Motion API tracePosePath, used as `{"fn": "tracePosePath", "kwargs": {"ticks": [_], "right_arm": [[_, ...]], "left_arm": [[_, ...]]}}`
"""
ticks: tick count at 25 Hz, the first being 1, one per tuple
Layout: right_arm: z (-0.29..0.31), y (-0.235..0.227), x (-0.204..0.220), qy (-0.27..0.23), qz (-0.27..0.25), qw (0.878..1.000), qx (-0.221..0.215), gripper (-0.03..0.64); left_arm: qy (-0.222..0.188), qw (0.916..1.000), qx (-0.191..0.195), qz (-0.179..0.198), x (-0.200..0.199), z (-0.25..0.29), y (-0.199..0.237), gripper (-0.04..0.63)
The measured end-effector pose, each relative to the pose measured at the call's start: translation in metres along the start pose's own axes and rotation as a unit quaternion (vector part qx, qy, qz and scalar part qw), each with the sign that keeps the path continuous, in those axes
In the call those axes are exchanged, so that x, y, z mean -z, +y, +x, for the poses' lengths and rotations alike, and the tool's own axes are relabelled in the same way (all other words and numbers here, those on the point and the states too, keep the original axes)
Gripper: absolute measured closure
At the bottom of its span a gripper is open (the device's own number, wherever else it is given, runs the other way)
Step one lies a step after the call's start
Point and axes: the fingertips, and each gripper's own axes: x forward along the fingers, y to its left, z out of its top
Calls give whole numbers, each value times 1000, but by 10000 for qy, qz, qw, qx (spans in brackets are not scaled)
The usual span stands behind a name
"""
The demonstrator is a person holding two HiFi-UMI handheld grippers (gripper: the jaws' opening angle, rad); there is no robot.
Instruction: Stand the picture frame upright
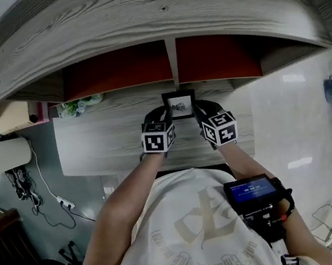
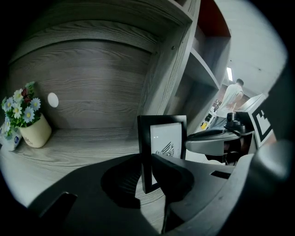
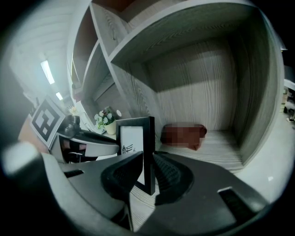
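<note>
A black picture frame point(image 1: 179, 105) with a white print stands upright on the wooden desk point(image 1: 106, 147), just in front of the shelf divider. My left gripper point(image 1: 165, 116) is shut on its left edge and my right gripper point(image 1: 197, 112) is shut on its right edge. In the left gripper view the frame point(image 2: 168, 138) rises between the jaws of the left gripper point(image 2: 146, 171), its bottom edge on the desk. In the right gripper view the frame point(image 3: 133, 138) has its side bar clamped in the right gripper point(image 3: 148, 171).
A small pot of flowers point(image 2: 33, 130) stands at the back left of the desk, well apart from the frame. The shelf's upright divider point(image 1: 173, 60) and back wall point(image 2: 92, 83) lie close behind. A person point(image 2: 233, 97) stands far off in the room.
</note>
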Motion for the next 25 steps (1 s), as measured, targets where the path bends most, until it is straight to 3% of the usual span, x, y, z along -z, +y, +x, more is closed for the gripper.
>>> {"fn": "tracePosePath", "kwargs": {"ticks": [25], "right_arm": [[19,-13,-12,-22,-29,10000,-12,545]], "left_arm": [[-62,9997,-215,-35,-14,16,13,517]]}}
